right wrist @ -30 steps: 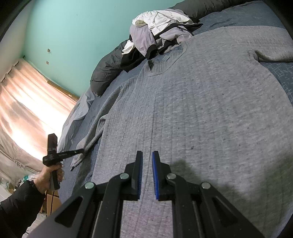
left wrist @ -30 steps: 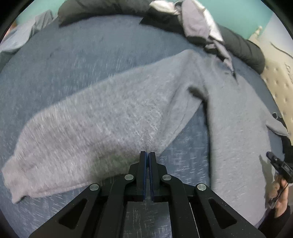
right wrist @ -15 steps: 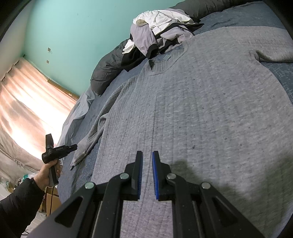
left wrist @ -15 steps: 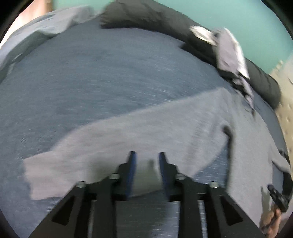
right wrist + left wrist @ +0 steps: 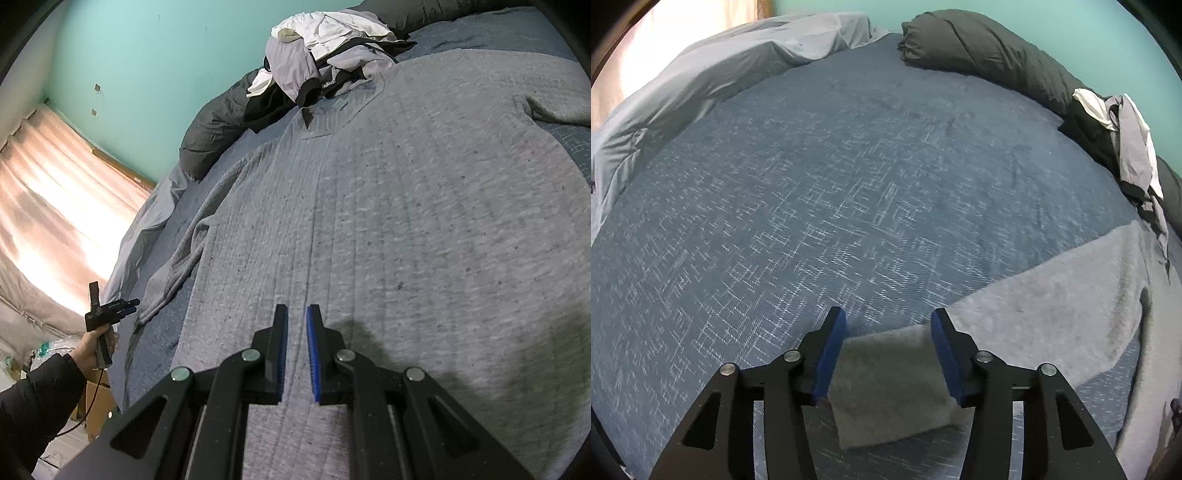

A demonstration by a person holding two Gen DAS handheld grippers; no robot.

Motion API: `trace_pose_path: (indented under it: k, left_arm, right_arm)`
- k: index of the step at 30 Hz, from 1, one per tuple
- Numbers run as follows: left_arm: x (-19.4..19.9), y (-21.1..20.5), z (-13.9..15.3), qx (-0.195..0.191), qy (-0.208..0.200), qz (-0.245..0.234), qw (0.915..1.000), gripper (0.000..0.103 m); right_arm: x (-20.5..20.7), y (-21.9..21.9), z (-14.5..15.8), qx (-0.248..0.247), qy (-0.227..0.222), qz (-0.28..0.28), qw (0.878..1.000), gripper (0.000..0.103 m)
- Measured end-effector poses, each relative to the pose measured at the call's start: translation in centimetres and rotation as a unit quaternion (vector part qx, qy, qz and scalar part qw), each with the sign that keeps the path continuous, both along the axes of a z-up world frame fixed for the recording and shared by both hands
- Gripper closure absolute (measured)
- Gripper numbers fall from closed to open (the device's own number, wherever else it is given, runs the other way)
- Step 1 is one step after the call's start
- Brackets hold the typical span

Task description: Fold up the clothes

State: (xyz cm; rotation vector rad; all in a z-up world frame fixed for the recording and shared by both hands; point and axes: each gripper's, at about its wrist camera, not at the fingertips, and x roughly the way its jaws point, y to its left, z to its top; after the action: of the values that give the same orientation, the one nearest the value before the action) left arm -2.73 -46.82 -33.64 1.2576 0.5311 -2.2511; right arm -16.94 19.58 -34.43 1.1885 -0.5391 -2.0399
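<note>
A grey knit sweater (image 5: 388,229) lies spread flat on the blue patterned bedspread (image 5: 831,192). In the left wrist view, one of its sleeves (image 5: 1052,317) runs out from the right, and the sleeve's cuff end (image 5: 890,384) rests on the bed between my fingers. My left gripper (image 5: 888,317) is wide open just above that cuff, holding nothing. My right gripper (image 5: 297,310) hovers over the lower body of the sweater, open by a narrow gap with nothing in it. In the right wrist view a hand (image 5: 92,343) holds the left gripper (image 5: 127,305) by the far sleeve's end.
A pile of white, lilac and black clothes (image 5: 325,48) sits at the sweater's collar, against a rolled dark duvet (image 5: 979,51). A pale grey sheet (image 5: 701,85) is bunched along the bed's far left. Curtains (image 5: 48,184) and a cardboard box (image 5: 96,402) stand beyond the bed edge.
My left gripper was shut on the sleeve, then opened and let it go; it now sits over the cuff end. The right gripper has barely moved.
</note>
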Motion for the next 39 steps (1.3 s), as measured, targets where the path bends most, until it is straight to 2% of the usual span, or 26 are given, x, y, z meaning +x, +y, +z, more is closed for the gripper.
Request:
trace_pose_path:
  k: [8,10,12,14,17,20,26,31,37,39]
  left_arm:
    - [-0.5,0.3,-1.6,0.019,-0.006,-0.045,0.9988,0.050]
    - [-0.6,0.5,-1.8,0.023,-0.007,-0.055,0.9982,0.055]
    - [-0.4,0.8,-1.6,0.030,-0.009,-0.064,0.9975,0.084]
    - [-0.4,1.2,-1.2,0.020,-0.018,-0.069,0.9973,0.098]
    - [-0.6,1.5,0.4,-0.006,-0.018,-0.071,0.9973,0.099]
    - [0.5,0.7,2.9,-0.021,0.002,-0.051,0.9985,0.099]
    - [1.9,-1.3,6.7,-0.058,0.009,-0.022,0.9981,0.099]
    - [-0.1,-4.1,4.6,-0.060,-0.017,0.013,0.9980,0.099]
    - [-1.2,-4.2,1.7,-0.055,-0.061,0.021,0.9964,0.096]
    - [-1.1,-4.0,2.0,-0.063,-0.051,0.036,0.9961,0.093]
  right_arm:
    - [-0.1,0.0,-0.3,0.005,-0.003,-0.001,1.000,0.092]
    - [-0.1,0.0,-0.3,0.004,-0.003,-0.002,1.000,0.092]
    - [-0.1,0.1,-0.2,0.003,-0.003,-0.002,1.000,0.092]
    - [-0.1,0.1,-0.1,0.002,-0.003,-0.003,1.000,0.092]
    - [0.0,0.0,0.1,-0.002,0.000,-0.002,1.000,0.092]
    - [0.1,0.1,0.3,-0.005,0.002,-0.003,1.000,0.092]
    - [0.2,0.2,0.3,-0.007,0.002,-0.004,1.000,0.092]
    - [0.2,0.0,0.3,-0.004,0.004,0.000,1.000,0.092]
    - [-0.1,0.0,0.0,-0.002,0.000,0.001,1.000,0.092]
    - [-0.1,0.0,-0.1,-0.001,-0.001,0.001,1.000,0.092]
